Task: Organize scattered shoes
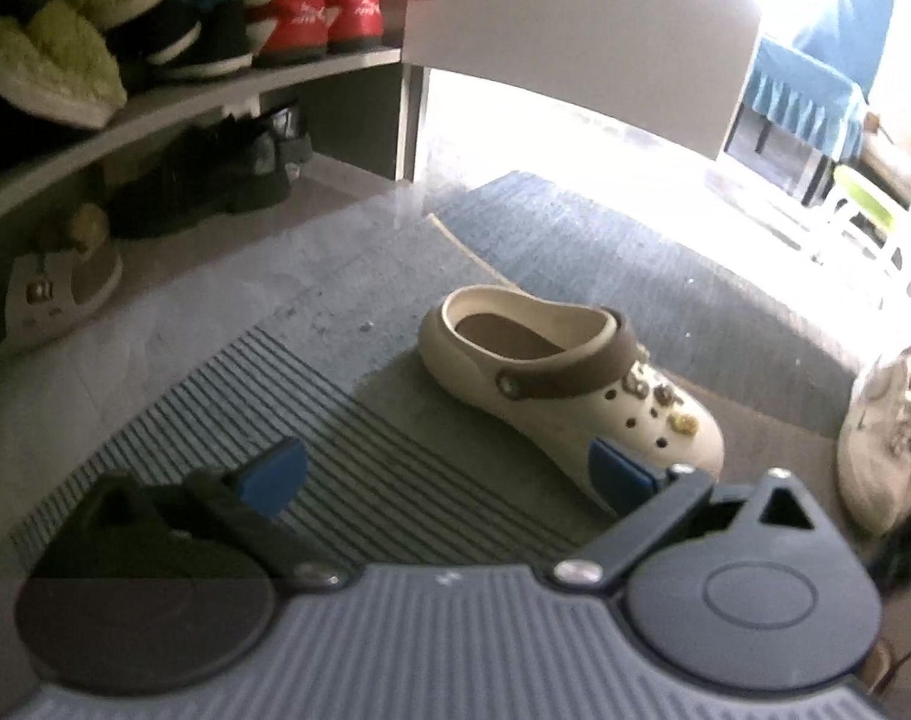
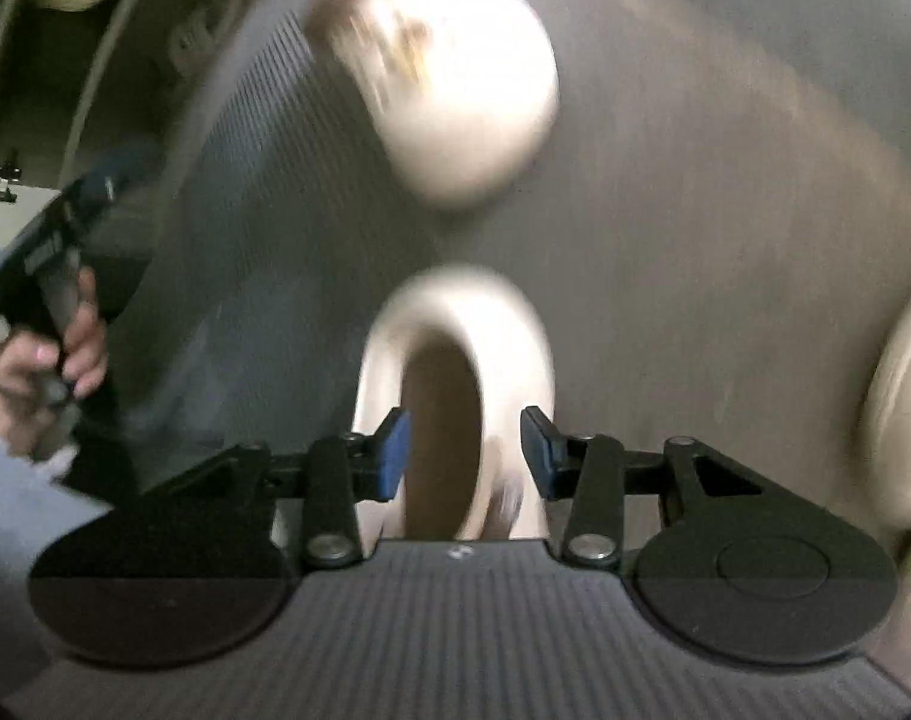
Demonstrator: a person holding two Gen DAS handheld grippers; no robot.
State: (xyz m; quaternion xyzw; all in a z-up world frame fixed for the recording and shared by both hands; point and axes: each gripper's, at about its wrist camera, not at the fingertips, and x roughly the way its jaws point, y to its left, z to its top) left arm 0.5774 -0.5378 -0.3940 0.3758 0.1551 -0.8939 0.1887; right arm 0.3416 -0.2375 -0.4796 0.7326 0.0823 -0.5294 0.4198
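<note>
While shoes lie loose on the mat, status as follows:

Left tongs (image 1: pixel 446 474): spread wide, nothing between the pads, hovering low over the striped mat (image 1: pixel 311 420), just beside the toe of the cream clog.

Cream clog (image 1: pixel 566 372): upright on the mat, brown strap round the heel, charms on the toe; not yet shelved.

Right tongs (image 2: pixel 464 453): parted, pads either side of a second cream clog (image 2: pixel 455 360) but not visibly pressing on it; view heavily blurred, so contact uncertain. Counted as released.

Other clog in right view (image 2: pixel 455 78): lies farther off on the mat, toe with charms toward the camera; probably the one seen from the left wrist.

White sneaker (image 1: pixel 881 438): at the right edge of the mat, loose. Pale shoe at the right edge of the right view, too blurred to identify.

Shoe rack (image 1: pixel 215 96): already carries red sneakers (image 1: pixel 317 12), green fuzzy slippers (image 1: pixel 53 60), dark shoes below.

Person's hand (image 2: pixel 47 360): grips the handle of the left tool.

Progress: judged partway; rack well stocked, at least three shoes left on the floor.

Next: likely close on a clog and carry it to the rack.
</note>
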